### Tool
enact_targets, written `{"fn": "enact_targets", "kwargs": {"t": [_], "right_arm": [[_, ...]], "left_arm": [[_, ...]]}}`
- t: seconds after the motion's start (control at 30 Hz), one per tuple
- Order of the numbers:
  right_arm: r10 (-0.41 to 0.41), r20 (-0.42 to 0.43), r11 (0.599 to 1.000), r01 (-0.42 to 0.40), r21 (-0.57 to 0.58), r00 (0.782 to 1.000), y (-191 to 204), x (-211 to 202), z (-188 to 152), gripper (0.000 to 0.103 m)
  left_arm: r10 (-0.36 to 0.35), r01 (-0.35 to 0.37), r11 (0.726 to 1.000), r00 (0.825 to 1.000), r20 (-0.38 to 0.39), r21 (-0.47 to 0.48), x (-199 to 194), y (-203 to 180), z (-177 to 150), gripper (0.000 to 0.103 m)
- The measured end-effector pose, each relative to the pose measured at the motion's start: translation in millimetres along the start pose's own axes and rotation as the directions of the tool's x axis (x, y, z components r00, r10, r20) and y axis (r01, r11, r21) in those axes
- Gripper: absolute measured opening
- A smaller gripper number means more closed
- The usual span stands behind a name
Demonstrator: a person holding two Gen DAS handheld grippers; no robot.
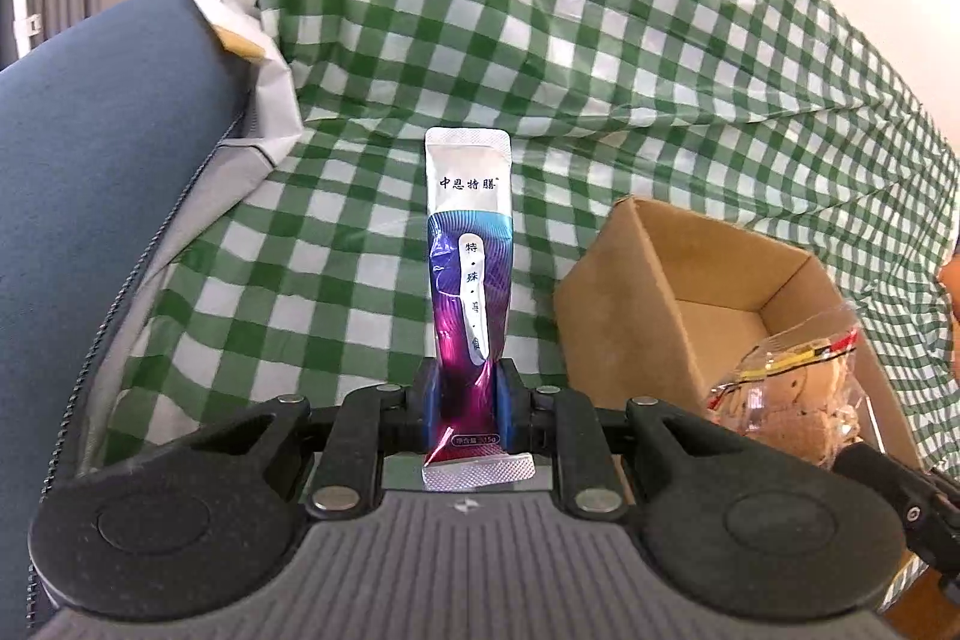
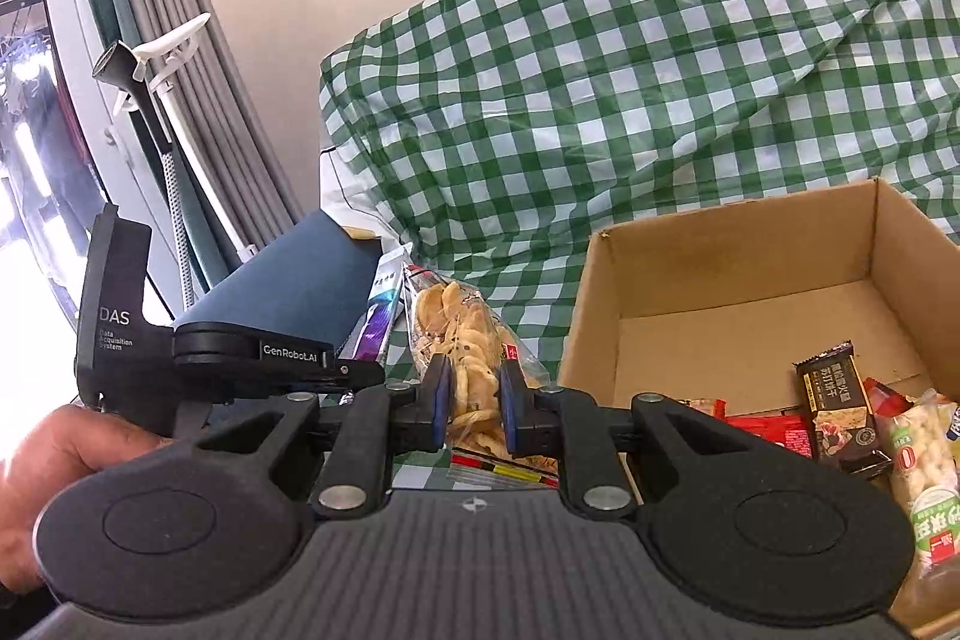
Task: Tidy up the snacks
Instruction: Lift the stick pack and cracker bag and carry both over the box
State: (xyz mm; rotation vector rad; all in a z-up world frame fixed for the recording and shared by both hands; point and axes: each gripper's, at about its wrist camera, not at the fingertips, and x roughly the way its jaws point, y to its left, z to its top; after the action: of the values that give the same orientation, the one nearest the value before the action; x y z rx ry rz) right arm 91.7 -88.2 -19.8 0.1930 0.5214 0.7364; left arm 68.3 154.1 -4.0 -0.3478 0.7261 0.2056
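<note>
My left gripper (image 1: 467,409) is shut on a tall silver and purple stick sachet (image 1: 470,268), which stands upright between the blue pads over the checked cloth. My right gripper (image 2: 472,403) is shut on a clear bag of round crackers (image 2: 459,340), held left of the cardboard box (image 2: 744,244). That cracker bag (image 1: 786,394) also shows at the right in the left wrist view, in front of the box (image 1: 690,268). The sachet (image 2: 381,310) and the left gripper's body (image 2: 240,349) appear at the left in the right wrist view. Several wrapped snacks (image 2: 840,412) lie in the box.
A green and white checked cloth (image 1: 540,40) covers the surface and rises behind it. A dark blue cushion (image 1: 90,160) lies at the left. A hand (image 2: 54,460) holds the left gripper. Grey curtains (image 2: 180,10) and a window stand at the far left.
</note>
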Motion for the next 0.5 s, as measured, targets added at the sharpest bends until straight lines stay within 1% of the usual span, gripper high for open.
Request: {"fn": "enact_targets", "kwargs": {"t": [0.2,0.27,0.37,0.5], "right_arm": [[-0.024,0.015,1.0,0.023,0.009,1.0,-4,-2,0,0.018],[-0.031,0.021,0.999,0.031,0.012,0.999,-5,-3,1,0.018],[-0.046,0.039,0.999,0.045,0.015,0.998,-5,-5,2,0.018],[-0.087,0.072,0.996,0.085,0.028,0.994,-9,-9,3,0.018]], "left_arm": [[-0.069,0.068,0.998,0.996,0.054,0.009,-6,-13,1,0.021],[-0.091,0.09,0.996,0.993,0.076,0.021,-8,-19,1,0.021],[-0.109,0.103,0.993,0.988,0.109,0.056,-13,-30,0,0.021],[-0.145,0.134,0.988,0.979,0.144,0.081,-17,-44,-2,0.021]]}}
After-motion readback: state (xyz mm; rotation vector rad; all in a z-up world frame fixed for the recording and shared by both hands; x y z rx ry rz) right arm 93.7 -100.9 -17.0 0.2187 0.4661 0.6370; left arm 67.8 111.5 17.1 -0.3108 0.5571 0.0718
